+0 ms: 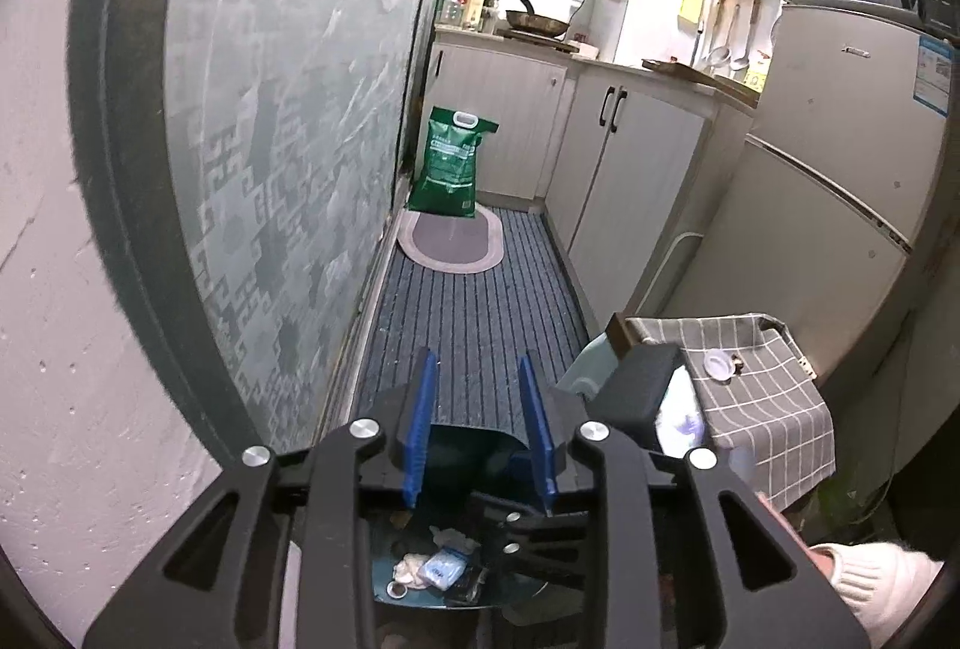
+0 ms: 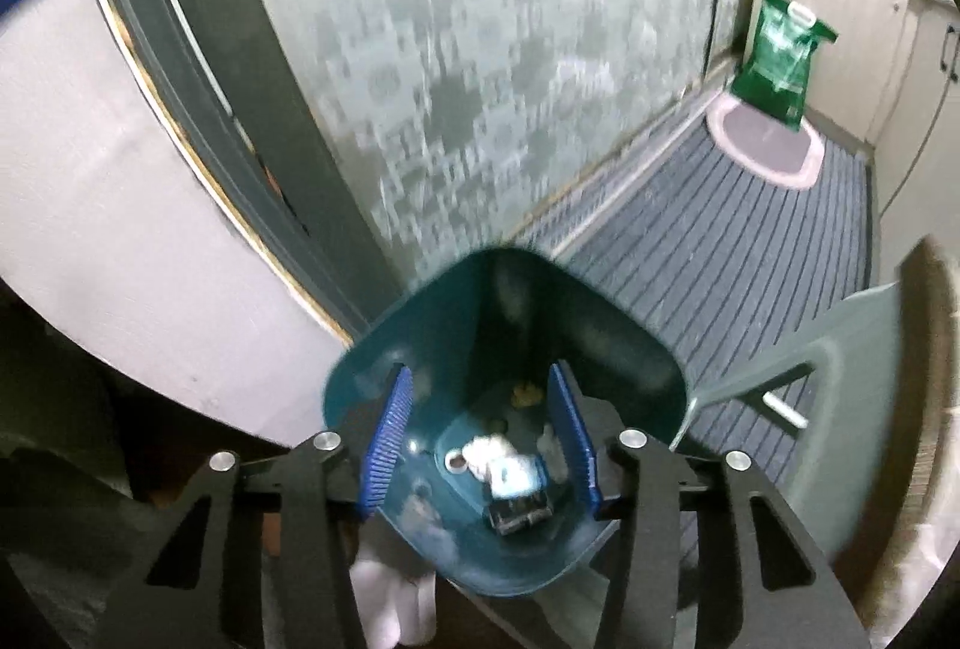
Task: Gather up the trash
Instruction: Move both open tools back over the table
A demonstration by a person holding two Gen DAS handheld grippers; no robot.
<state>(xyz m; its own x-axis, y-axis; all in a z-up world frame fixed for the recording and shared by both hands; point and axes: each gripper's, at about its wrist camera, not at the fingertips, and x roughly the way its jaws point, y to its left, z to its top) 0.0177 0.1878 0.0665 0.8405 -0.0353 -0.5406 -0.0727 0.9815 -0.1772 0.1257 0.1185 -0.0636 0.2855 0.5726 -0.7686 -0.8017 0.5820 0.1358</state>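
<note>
A teal trash bin [image 2: 618, 349] stands on the floor below both grippers. It holds trash: a white crumpled wrapper [image 2: 498, 460], a dark packet [image 2: 519, 514] and a small ring cap [image 2: 456, 463]. The same trash [image 1: 435, 568] shows beneath the left gripper. My right gripper [image 2: 483, 439] is open and empty, its blue fingers straddling the bin's mouth. My left gripper [image 1: 480, 427] is open and empty above the bin's rim [image 1: 474, 436]. A small white lid [image 1: 719, 365] lies on the checked cloth.
A frosted sliding door [image 1: 288, 108] runs along the left. A striped mat [image 1: 480, 313] covers the kitchen floor, with an oval rug [image 1: 450, 241] and green bag [image 1: 453, 163] behind. Cabinets [image 1: 630, 169] and fridge [image 1: 828, 205] stand right. A cloth-covered stool [image 1: 756, 385] and grey chair [image 2: 840, 349] are near.
</note>
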